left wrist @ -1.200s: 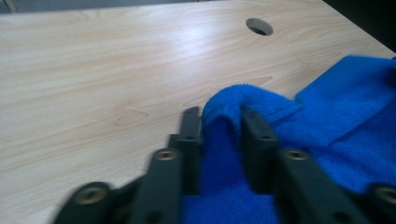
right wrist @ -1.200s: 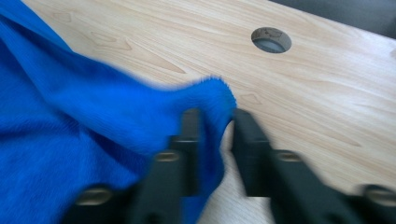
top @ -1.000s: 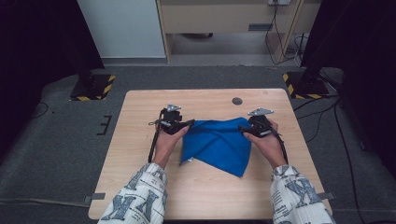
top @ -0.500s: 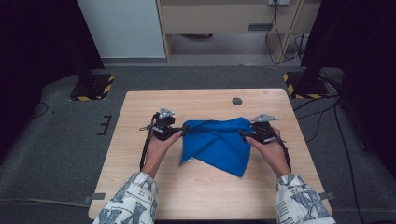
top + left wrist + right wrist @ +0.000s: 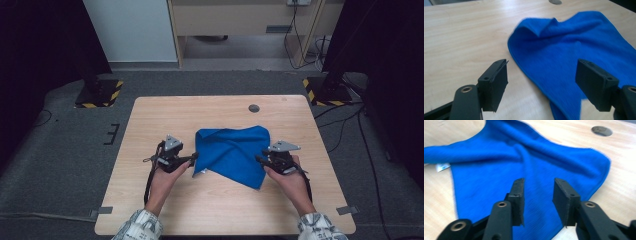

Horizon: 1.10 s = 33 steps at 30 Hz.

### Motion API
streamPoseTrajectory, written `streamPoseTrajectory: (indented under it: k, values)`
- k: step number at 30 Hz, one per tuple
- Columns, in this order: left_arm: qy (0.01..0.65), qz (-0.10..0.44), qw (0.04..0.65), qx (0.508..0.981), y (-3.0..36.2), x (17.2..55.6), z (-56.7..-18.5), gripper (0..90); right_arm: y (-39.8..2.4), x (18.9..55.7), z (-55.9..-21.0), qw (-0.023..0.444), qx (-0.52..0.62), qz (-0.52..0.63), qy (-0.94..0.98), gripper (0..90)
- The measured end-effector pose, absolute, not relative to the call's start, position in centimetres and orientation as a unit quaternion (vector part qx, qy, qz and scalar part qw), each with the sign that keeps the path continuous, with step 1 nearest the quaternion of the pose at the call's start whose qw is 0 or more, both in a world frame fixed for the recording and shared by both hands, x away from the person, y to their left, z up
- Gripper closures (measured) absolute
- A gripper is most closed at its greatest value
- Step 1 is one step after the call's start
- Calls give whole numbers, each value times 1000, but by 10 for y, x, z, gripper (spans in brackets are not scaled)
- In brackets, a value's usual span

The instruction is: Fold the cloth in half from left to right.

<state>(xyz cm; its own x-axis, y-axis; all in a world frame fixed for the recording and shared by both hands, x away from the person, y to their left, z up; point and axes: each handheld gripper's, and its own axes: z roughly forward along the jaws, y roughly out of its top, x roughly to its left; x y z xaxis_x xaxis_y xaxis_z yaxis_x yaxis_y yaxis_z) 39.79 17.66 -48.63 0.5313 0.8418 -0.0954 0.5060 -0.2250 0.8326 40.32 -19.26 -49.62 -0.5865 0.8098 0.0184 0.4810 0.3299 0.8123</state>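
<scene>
Two grippers flank the blue cloth (image 5: 232, 152), which lies crumpled in the middle of the desk (image 5: 150, 120). The left gripper (image 5: 191, 159) holds its jaws spread beside the left edge. The right gripper (image 5: 259, 160) has just been closing its jaws, with nothing pinched yet. Each should slide low under one hem before squeezing.
</scene>
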Motion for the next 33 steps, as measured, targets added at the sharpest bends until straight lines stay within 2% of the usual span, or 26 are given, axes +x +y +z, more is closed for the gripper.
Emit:
streamPoseTrajectory:
  k: [4,8,16,22,25,29,33]
  values:
    - [435,192,438,763,178,380,-490,270,-190,384,-501,194,399,415,794,694]
    - [424,200,428,773,176,367,-497,285,-187,368,-509,183,386,425,798,707]
    - [425,194,416,780,176,359,-506,295,-184,348,-520,181,367,427,806,609]
    - [399,199,405,798,168,355,-507,311,-173,343,-526,174,355,414,820,537]
    - [403,200,399,799,166,356,-509,367,-170,343,-527,168,352,412,824,526]
    - [399,196,386,809,164,357,-513,381,-168,342,-530,167,348,398,832,510]
    - [399,199,377,812,163,357,-514,436,-166,341,-533,170,344,379,842,534]
